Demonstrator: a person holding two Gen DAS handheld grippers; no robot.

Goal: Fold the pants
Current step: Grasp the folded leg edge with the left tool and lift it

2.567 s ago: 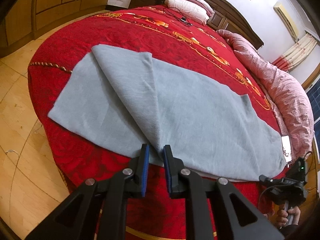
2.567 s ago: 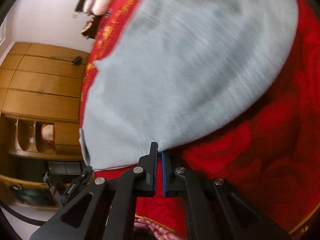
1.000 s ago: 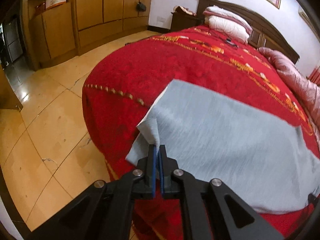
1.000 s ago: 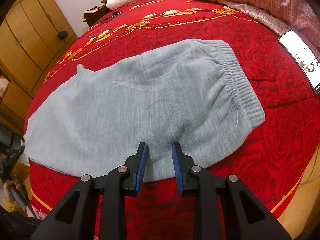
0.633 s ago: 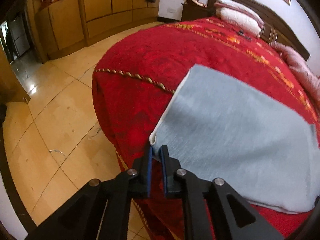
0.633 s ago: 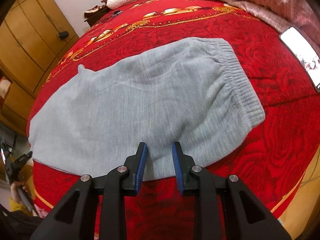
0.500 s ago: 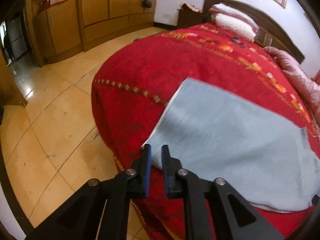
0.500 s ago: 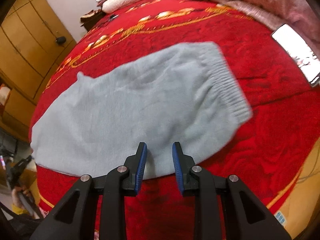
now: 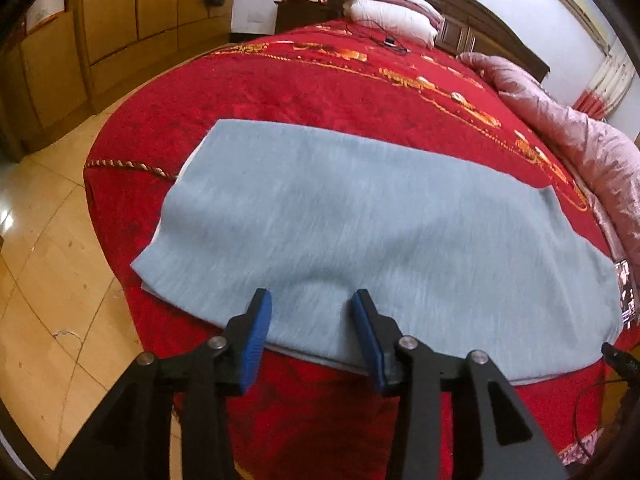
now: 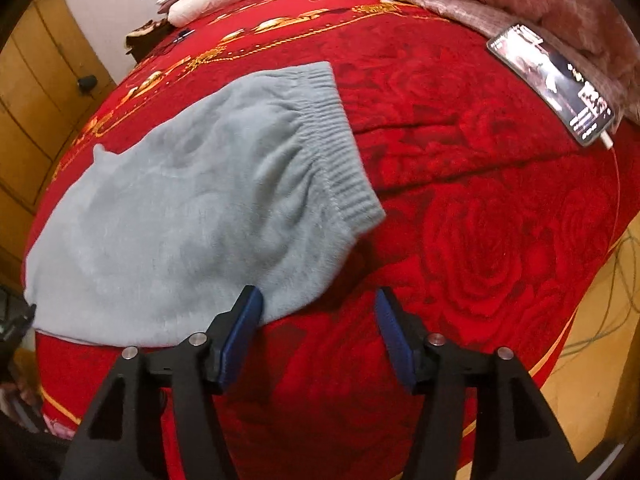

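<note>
- My left gripper (image 9: pixel 308 320) is spread wide, holding nothing, hovering over the near long edge of the pants (image 9: pixel 360 232). My right gripper (image 10: pixel 316 328) is spread just as wide and empty too, near the waistband (image 10: pixel 336 136) corner.
- The pants lie flat on the red bedspread (image 9: pixel 320 80), already folded lengthwise with one leg stacked on the other, near the foot edge of the bed.
- Next step, I reckon, is the crosswise fold: pinch both layers at the cuff end and carry them over to the waistband, keeping the edges lined up.
- Grab deep enough to catch the bottom layer, since it peeks out along the near edge.
- Fabric looks like soft grey-blue knit, fuzzy, with a ribbed gathered waistband. Floppy stuff, so it could drag on that plush rose-patterned bedspread.
- A phone (image 10: pixel 552 84) lies well beyond the waistband.
</note>
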